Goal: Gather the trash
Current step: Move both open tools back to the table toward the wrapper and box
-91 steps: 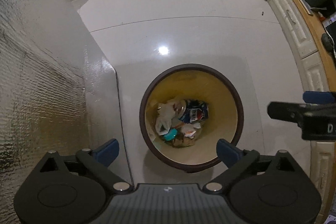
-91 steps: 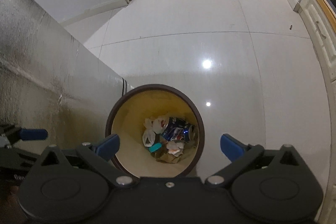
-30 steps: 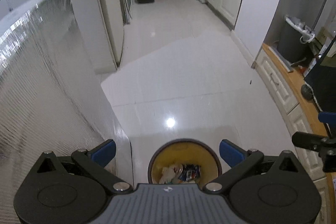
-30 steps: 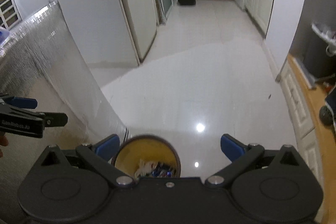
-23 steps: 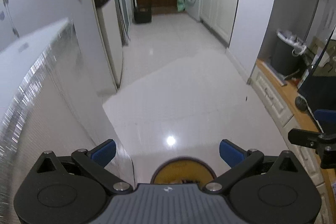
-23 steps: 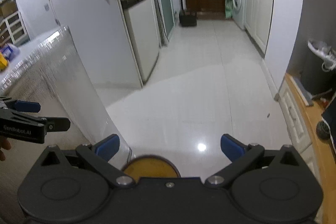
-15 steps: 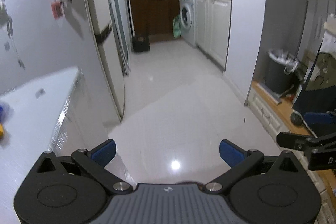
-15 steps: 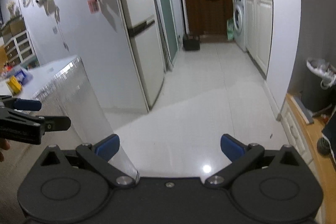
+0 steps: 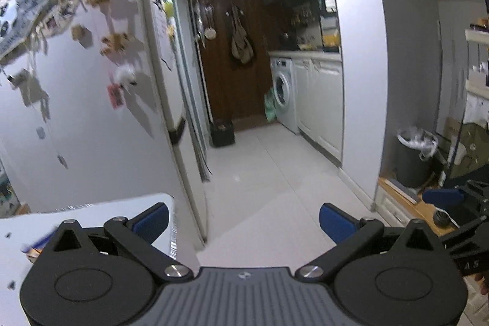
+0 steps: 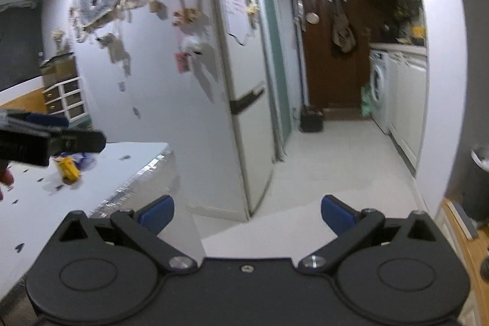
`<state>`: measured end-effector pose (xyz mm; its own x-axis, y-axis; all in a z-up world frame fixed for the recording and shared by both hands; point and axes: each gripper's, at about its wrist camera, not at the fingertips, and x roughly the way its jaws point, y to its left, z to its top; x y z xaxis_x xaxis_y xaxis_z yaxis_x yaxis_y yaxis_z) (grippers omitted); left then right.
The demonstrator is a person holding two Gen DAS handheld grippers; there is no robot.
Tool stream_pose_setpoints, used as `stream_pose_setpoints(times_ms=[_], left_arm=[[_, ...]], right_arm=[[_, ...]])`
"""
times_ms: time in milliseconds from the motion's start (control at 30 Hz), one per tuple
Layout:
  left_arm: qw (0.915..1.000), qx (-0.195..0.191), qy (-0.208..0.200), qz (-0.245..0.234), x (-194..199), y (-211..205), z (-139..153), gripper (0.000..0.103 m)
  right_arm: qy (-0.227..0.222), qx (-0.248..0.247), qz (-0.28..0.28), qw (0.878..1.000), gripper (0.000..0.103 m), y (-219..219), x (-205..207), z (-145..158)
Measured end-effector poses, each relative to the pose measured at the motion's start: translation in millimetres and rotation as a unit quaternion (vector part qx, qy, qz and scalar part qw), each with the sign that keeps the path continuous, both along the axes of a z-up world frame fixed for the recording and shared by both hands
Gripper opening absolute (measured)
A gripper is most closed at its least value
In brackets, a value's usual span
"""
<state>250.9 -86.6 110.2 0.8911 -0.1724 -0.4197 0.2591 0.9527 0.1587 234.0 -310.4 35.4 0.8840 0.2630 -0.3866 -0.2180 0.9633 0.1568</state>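
Observation:
My left gripper (image 9: 244, 217) is open and empty, level and facing down the kitchen corridor. My right gripper (image 10: 247, 213) is open and empty too, facing the same way. On the white table (image 10: 128, 162) at the left lie a yellow piece of trash (image 10: 68, 170) and a blurred bluish wrapper (image 10: 82, 157) behind it. The left gripper also shows at the left edge of the right wrist view (image 10: 52, 139), above that trash. The right gripper shows at the right edge of the left wrist view (image 9: 452, 200). The floor bin is out of view.
A tall fridge (image 10: 241, 81) with magnets stands left of the corridor. A washing machine (image 9: 284, 93) and white cabinets (image 9: 321, 106) line the right. A lined dark bin (image 9: 412, 158) stands on a wooden counter (image 9: 409, 206) at right. The table's foil-covered side (image 10: 146, 182) is just ahead.
Both grippers have tilted up from looking down into the floor bin to looking level along the corridor. The bin has dropped out of view and the table top has come into sight.

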Motion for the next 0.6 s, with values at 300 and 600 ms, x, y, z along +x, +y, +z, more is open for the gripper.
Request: stream_pose_setpoints(times_ms=[300, 600], left_arm=[[0.9985, -0.027, -0.035, 0.033, 0.7, 72.9, 9.5, 0.103], [0.9945, -0.041, -0.058, 0.077, 21.2, 160.0, 7.1, 0.103]], right_arm=[[-0.058, -0.002, 0.051, 0.997, 0.103, 65.4, 4.8, 26.6], [-0.072, 0.024, 0.087, 0.993, 0.103, 138.5, 36.1, 42.8]])
